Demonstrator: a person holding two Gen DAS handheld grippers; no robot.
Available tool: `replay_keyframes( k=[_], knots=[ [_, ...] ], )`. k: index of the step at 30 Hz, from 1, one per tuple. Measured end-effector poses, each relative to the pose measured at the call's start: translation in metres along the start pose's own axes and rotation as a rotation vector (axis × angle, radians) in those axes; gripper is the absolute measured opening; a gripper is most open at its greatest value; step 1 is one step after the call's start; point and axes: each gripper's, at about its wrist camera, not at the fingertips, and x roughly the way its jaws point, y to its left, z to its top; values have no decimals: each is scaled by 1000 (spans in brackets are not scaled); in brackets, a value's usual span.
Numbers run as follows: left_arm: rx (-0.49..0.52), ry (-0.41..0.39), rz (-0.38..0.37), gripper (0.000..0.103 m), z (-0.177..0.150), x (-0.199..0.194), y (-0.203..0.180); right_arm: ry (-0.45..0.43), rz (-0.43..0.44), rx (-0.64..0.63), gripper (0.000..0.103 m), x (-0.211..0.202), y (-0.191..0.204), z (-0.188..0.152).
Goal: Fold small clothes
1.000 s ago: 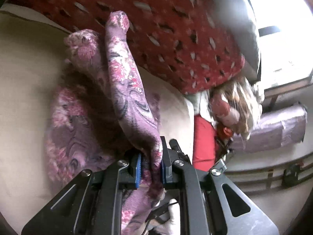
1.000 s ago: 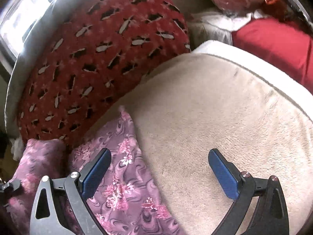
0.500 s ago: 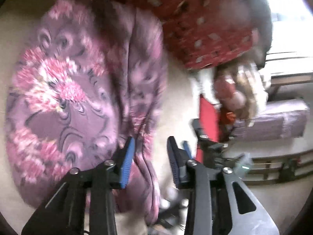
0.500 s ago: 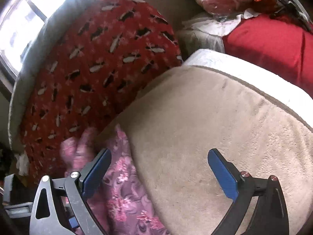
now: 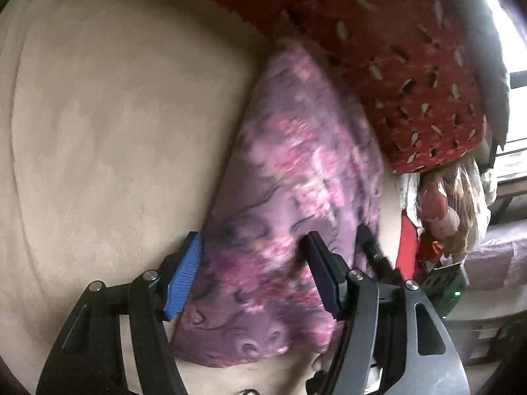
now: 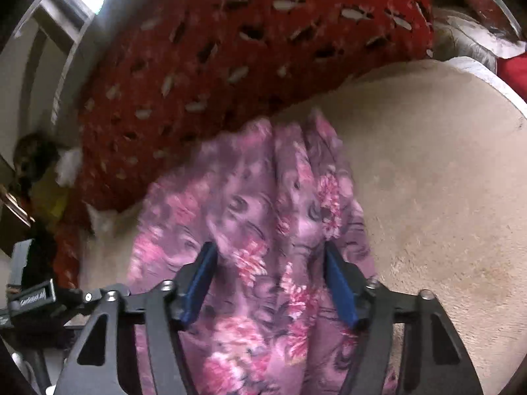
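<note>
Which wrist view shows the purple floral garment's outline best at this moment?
The left wrist view: the purple floral garment lies as a whole wedge on the beige cushion, edges visible. The right wrist view shows its folds, but its near end runs out of frame.

Left hand-held gripper (image 5: 252,256) opening over purple garment (image 5: 296,181)

Daylight enters from a blown-out window (image 5: 513,75) at the right edge of the left wrist view and the upper left corner of the right wrist view, leaving both scenes moderately bright and softly lit, with only faint shadow where the red patterned cushion (image 6: 250,65) meets the beige surface (image 5: 115,125). Motion blur smears the purple floral cloth (image 5: 296,197) and the cushion's pattern in both views, while each black hand-held gripper frame stays fairly sharp. Fisheye distortion bends everything toward dark, vignetted corners.
</note>
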Motion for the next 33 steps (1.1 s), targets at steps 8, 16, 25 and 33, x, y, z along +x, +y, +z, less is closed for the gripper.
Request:
replay_keyframes(
  k=[8,16,25,33],
  knots=[
    [2,-16,-76,64,-10,-13,-2,-221,153,12,9,-52,1,9],
    [116,9,64,65,-19,0,-19,-39,140,276,19,-15,-50,-5],
    [165,-74,76,65,29,-6,-55,-53,136,121,43,-10,-42,52],
    [103,-75,155,68,34,26,-38,-14,48,-238,8,13,-10,53]
  ],
)
